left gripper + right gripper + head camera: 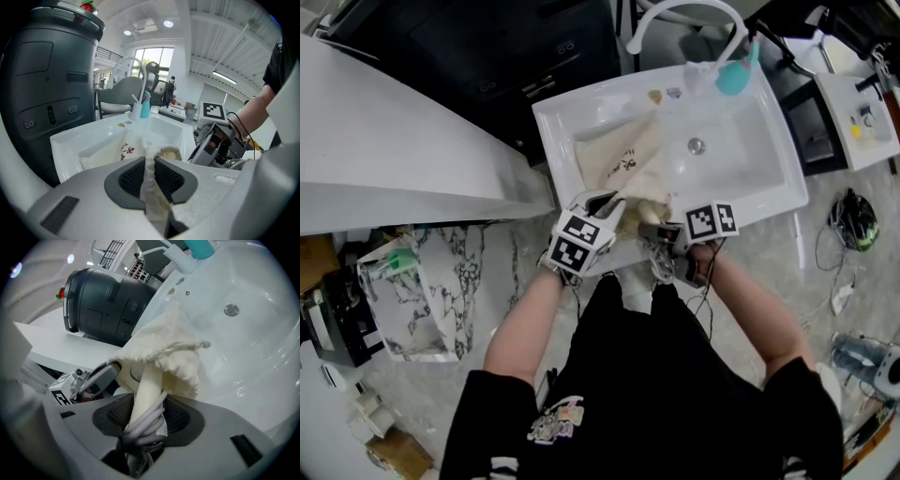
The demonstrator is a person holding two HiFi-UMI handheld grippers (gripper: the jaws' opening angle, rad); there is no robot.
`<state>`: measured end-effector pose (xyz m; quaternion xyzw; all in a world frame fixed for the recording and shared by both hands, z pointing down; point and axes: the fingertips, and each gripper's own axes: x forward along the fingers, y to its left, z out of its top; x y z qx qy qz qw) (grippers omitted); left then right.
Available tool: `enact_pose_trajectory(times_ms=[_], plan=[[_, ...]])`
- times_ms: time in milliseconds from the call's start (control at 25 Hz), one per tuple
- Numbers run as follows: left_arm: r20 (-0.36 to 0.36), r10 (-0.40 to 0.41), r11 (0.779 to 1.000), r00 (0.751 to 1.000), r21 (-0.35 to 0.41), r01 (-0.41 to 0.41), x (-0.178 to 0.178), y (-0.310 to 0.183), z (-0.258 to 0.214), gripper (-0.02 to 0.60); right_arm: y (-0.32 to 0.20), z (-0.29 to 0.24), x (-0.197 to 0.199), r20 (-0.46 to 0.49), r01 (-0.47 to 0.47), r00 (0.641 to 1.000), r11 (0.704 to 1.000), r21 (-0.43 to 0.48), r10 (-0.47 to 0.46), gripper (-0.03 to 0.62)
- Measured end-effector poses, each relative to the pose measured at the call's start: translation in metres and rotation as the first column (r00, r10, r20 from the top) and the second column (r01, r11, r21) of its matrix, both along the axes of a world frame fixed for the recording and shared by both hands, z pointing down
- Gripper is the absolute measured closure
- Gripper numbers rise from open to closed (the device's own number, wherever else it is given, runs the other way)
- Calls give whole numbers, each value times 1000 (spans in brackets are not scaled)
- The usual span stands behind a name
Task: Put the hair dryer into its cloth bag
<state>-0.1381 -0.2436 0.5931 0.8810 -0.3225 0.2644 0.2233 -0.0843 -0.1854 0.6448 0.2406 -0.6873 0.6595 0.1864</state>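
1. A cream hair dryer point(149, 380) sits half inside a pale cloth bag point(628, 164). Its handle sticks out of the bag's gathered mouth toward the person, and its head is hidden in the fabric. The handle's long axis runs from the right gripper point(147, 404) up and away into the bag
2. The right gripper's fingers point(180, 416) stand partly apart, clamped on the lower end of the handle together with loops of grey cord point(145, 425)
3. The left gripper point(150, 161) has its fingers point(133, 177) nearly together, pinching the rim of the bag's mouth just beside the right gripper
4. The bag lies slanted in a white sink point(769, 178), closed end toward the far left corner and mouth raised at the near rim. Dark print shows on its side
5. A white tap point(684, 11) arches over the far rim with a teal bottle point(733, 75) beside it. A metal drain point(697, 145) lies bare to the bag's right
6. A dark drum-shaped machine point(103, 305) stands beyond the sink's left side. The floor point(769, 272) is grey marble, with a marbled bin point(417, 291) at the left
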Motion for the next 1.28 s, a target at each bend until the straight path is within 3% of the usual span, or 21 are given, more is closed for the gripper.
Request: enact_pose_trajectory(times_ms=[560,880,1280], plan=[[-42,-6,1000,999,-8,6,2,5,-5,528,-22,12,-11,-66,-56,996,998,21,58,399],[-90,-23,999,996,-29,21,4,10,-11,528,-39,19,-17,-118,-142,982,988,53,147,399],[-161,-25,998,987,-68,14,9,18,-18,528,-70,27,-23,-121,-287,946,950,127,302,399]])
